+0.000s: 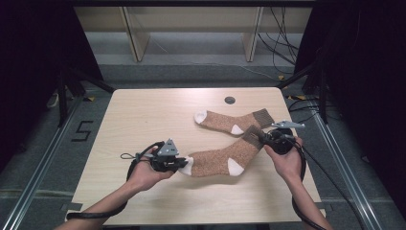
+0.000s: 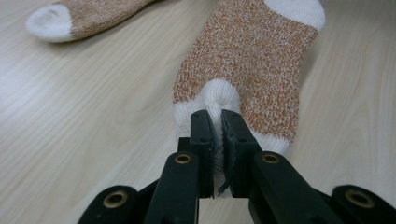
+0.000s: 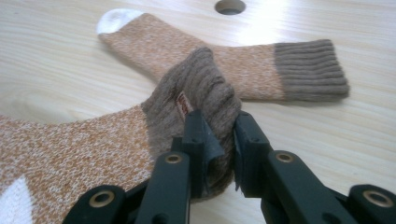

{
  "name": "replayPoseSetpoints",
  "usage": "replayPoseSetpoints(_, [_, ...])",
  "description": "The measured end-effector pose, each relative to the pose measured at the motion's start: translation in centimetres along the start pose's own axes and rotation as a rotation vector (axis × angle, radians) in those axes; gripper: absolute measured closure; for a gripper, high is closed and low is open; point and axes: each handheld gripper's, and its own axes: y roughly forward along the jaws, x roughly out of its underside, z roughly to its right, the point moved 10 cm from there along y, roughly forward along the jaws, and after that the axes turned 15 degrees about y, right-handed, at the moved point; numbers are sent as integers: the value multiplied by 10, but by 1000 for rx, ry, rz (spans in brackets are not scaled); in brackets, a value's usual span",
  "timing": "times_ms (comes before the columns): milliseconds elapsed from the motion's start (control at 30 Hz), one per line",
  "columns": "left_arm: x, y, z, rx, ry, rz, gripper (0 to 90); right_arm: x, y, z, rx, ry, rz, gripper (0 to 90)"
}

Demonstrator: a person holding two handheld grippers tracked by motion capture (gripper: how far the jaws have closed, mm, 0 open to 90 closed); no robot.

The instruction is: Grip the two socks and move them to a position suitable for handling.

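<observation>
Two orange-brown socks with white toes and heels and brown ribbed cuffs lie on the wooden table [image 1: 143,110]. The near sock [image 1: 220,158] stretches between both grippers. My left gripper [image 1: 184,164] is shut on its white toe [image 2: 219,100]. My right gripper [image 1: 262,139] is shut on its brown cuff [image 3: 201,88], which is bunched and lifted. The far sock [image 1: 230,122] lies flat behind it, toe [image 3: 114,18] to the left and cuff [image 3: 310,70] to the right, and the near sock's cuff overlaps it.
A round cable hole [image 1: 230,100] sits in the table near its far edge. The table's left half and front strip are bare wood. Cables trail from both grippers off the front edge. Table legs and loose cables stand on the floor beyond.
</observation>
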Motion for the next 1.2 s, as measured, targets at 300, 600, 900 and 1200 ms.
replayPoseSetpoints(300, [21,-24,-14,-47,-35,-12,835,12,-1,-32,-29,-26,-17,771])
replayPoseSetpoints(600, [55,-36,-27,-79,-96,-49,835,32,3,-63,-97,-32,-43,770])
replayPoseSetpoints(900, [77,-33,-40,-97,-144,-74,834,45,3,-79,-110,-47,-79,767])
replayPoseSetpoints(1200, [88,-14,-44,-94,-169,-94,831,71,10,-75,-82,-23,-172,742])
